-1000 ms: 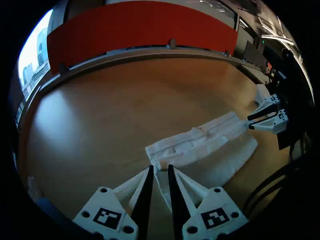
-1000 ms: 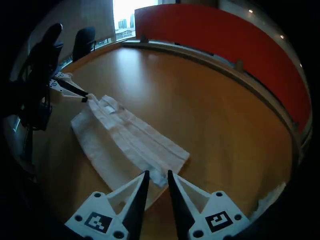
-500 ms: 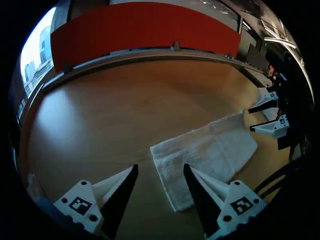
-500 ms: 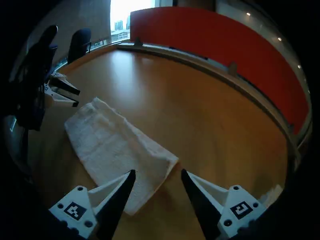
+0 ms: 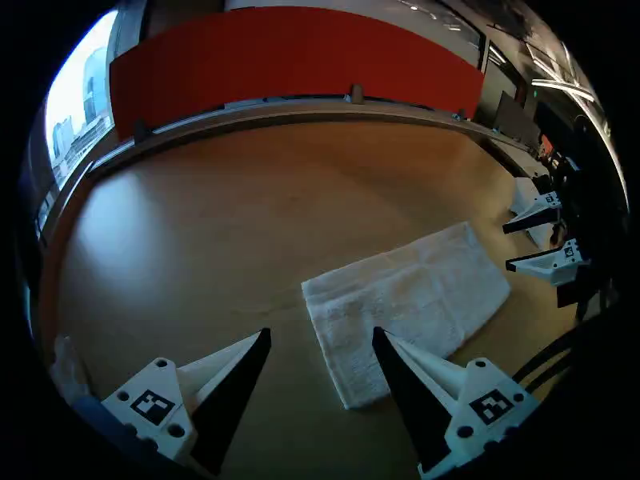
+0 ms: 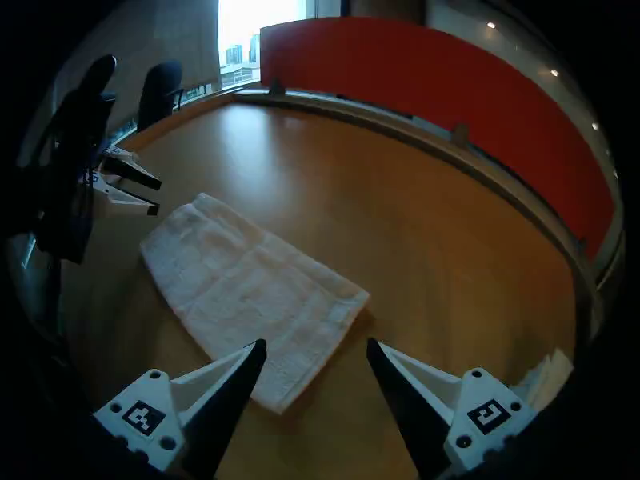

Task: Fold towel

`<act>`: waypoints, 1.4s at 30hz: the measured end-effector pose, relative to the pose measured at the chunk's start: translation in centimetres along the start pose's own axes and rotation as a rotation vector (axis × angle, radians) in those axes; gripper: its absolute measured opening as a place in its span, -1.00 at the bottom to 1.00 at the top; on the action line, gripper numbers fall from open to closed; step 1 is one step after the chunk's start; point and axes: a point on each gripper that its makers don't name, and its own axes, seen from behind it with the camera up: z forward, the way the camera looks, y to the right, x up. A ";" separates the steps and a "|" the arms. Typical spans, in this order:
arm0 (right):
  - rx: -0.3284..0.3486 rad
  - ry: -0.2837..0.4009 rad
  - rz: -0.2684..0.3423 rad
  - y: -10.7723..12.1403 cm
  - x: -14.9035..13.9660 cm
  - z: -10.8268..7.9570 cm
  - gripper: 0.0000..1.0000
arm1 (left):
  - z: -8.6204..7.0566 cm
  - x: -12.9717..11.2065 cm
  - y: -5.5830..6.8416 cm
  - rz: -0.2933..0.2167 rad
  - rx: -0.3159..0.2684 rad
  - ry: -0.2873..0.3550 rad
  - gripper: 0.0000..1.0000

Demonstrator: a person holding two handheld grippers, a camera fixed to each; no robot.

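Towel (image 5: 404, 300) lies flat on the desk (image 5: 240, 200), a white rectangle that looks doubled over, between the two grippers. Left gripper (image 5: 320, 332) has its fingers spread wide and holds nothing; one short end of the towel sits just ahead of them. Right gripper (image 6: 314, 342) is likewise wide open and empty, at the opposite short end.

Likely risks:
- Next grab pinches just the top layer, so layers shear and edges go uneven.
- Desk is smooth, glossy wood, so cloth may slide away instead of bunching into the fingers.
- Hard fingertips could skid if driven down steeply.

Cloth is soft looped terry, limp, with slightly rounded corners. Red panel (image 5: 296, 56) runs along the desk's far side.
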 end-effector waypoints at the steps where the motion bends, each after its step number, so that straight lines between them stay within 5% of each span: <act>1: 0.001 -0.001 0.001 -0.1 -0.2 -0.1 0.95 | -0.2 -0.1 0.0 0.000 0.002 0.001 0.88; 24: 0.004 -0.014 0.027 -2.2 -3.3 -2.0 0.95 | -3.5 -4.6 0.7 -0.054 0.027 -0.003 0.88; 42: 0.050 -0.029 -0.039 -2.9 -2.8 -1.4 0.95 | -6.9 -7.1 -0.1 -0.126 0.086 0.013 0.88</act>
